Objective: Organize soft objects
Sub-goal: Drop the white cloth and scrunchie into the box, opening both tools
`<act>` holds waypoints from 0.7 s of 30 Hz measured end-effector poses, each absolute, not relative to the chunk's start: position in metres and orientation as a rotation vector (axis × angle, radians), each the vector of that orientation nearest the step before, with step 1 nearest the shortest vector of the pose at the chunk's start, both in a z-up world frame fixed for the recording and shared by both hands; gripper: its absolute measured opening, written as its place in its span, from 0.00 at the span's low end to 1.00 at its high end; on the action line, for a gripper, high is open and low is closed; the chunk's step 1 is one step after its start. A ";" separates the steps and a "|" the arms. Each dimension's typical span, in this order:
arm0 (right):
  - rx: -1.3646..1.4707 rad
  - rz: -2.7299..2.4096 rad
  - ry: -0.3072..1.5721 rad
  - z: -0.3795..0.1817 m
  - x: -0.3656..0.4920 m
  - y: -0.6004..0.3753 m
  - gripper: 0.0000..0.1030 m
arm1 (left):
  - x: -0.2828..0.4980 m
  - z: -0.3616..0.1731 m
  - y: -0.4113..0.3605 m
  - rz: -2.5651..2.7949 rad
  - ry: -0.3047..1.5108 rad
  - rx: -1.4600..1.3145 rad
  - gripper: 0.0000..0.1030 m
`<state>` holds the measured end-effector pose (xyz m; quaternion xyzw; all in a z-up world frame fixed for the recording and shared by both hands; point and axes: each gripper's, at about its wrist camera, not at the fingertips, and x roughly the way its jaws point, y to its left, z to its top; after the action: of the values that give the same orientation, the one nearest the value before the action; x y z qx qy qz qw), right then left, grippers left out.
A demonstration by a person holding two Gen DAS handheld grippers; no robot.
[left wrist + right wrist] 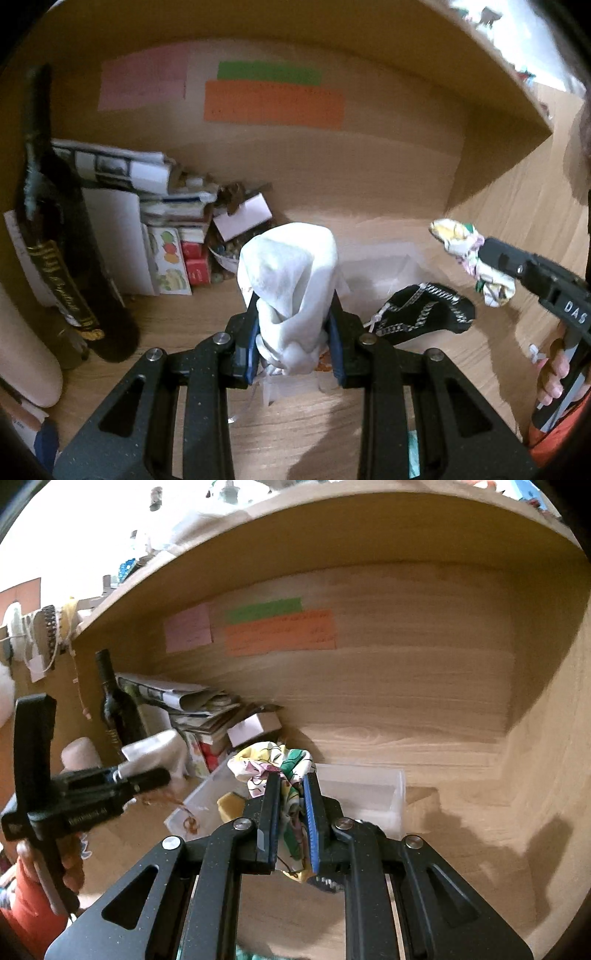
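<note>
My left gripper (pixel 293 295) is shut on a bunched white cloth (pixel 291 273) and holds it above the wooden desk. It also shows in the right wrist view (pixel 147 771), with the white cloth (pixel 159 753) at its tip. My right gripper (pixel 291 779) is shut on a floral patterned cloth (pixel 273 764), above a clear plastic box (pixel 369 794). The right gripper also shows in the left wrist view (pixel 491 254), holding the floral cloth (pixel 465 251). A black patterned fabric piece (pixel 421 314) lies on the desk between them.
A dark wine bottle (pixel 55 240) stands at the left, beside a stack of papers and books (pixel 155 206). Coloured paper notes (pixel 273 99) stick on the back wall. A shelf board (pixel 332 535) overhangs the desk. A yellow item (pixel 231 803) lies in the clear box.
</note>
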<state>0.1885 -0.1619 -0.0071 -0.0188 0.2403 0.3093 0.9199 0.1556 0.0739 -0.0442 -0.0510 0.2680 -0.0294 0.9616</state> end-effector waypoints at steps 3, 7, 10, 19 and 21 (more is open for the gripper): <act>-0.056 0.635 0.522 -0.017 0.199 -0.153 0.11 | 0.170 -0.057 0.075 -0.051 0.595 -0.102 0.30; -0.085 0.634 0.573 -0.035 0.211 -0.143 0.11 | 0.182 -0.071 0.074 -0.059 0.643 -0.102 0.30; -0.101 0.634 0.604 -0.047 0.218 -0.137 0.11 | 0.189 -0.077 0.072 -0.087 0.661 -0.115 0.30; -0.149 0.632 0.666 -0.069 0.231 -0.125 0.11 | 0.207 -0.088 0.056 -0.105 0.694 -0.086 0.30; -0.159 0.634 0.679 -0.072 0.231 -0.124 0.11 | 0.207 -0.089 0.053 -0.105 0.696 -0.073 0.30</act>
<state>0.2315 -0.1237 -0.0716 -0.0765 0.3269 0.3053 0.8911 0.2072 0.0528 -0.0887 -0.0356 0.3407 -0.0512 0.9381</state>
